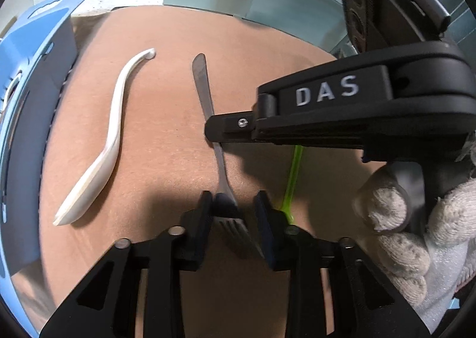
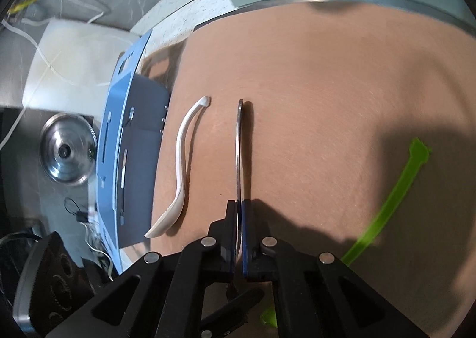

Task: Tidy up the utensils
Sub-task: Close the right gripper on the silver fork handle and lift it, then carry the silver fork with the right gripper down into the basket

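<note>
Fork (image 1: 218, 156) lengthwise, tines probably toward left gripper (image 1: 233, 213).

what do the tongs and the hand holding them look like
Both tongs are matte black plastic with triangular cutouts, silver pivot pins and dark blue pads on the fingers. The right tongs carry raised white "DAS" lettering and one small silver screw. The right hand wears a speckled grey-white knit glove.

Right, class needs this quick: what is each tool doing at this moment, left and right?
Left tool: open, its fingers either side of the metal fork, not clamped.
Right tool: shut on the metal fork's handle.
</note>
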